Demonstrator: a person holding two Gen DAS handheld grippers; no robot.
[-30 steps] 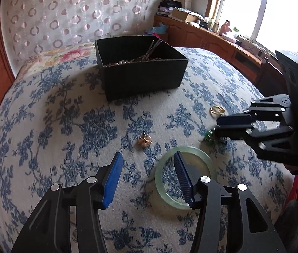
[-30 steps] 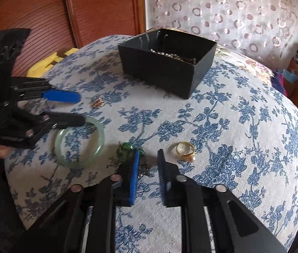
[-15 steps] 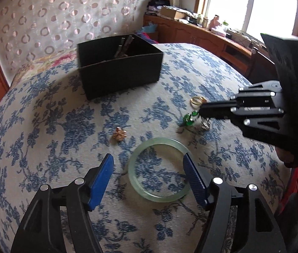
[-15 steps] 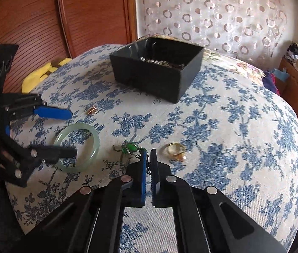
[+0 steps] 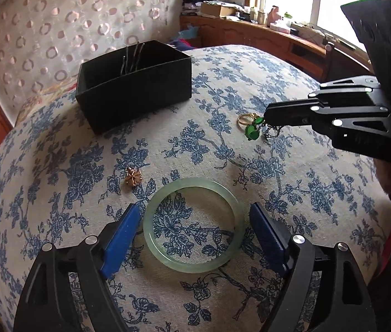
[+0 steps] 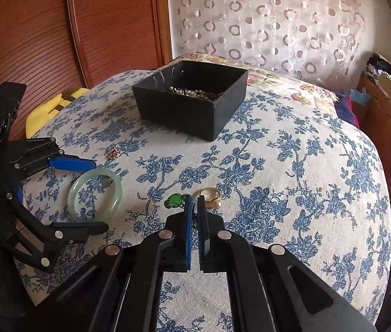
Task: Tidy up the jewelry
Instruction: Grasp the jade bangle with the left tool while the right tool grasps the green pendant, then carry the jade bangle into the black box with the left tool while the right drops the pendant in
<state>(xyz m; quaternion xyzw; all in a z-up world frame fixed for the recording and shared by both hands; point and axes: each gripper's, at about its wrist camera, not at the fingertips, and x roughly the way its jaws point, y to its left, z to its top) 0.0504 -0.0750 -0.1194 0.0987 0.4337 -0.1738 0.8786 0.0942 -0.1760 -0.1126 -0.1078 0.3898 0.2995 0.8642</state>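
A pale green jade bangle (image 5: 194,224) lies flat on the blue-flowered cloth, between the open fingers of my left gripper (image 5: 195,229), one pad on each side, not touching. It also shows in the right wrist view (image 6: 94,195). My right gripper (image 6: 194,207) is shut on the chain of a green pendant necklace (image 6: 174,200), whose green stone (image 5: 251,131) hangs just above the cloth. A gold ring (image 6: 211,196) lies beside it. A small gold brooch (image 5: 133,177) lies left of the bangle. A black box (image 5: 134,83) holds hairpins and beads.
The cloth-covered table (image 6: 292,166) curves away on all sides. A yellow object (image 6: 49,108) lies at its far left edge. A wooden cabinet (image 5: 264,38) with clutter stands under the window. A wooden panel (image 6: 71,27) and curtain stand behind.
My left gripper has moved so its open fingers straddle the bangle. My right gripper closed on the necklace chain and has lifted the green pendant slightly off the cloth.
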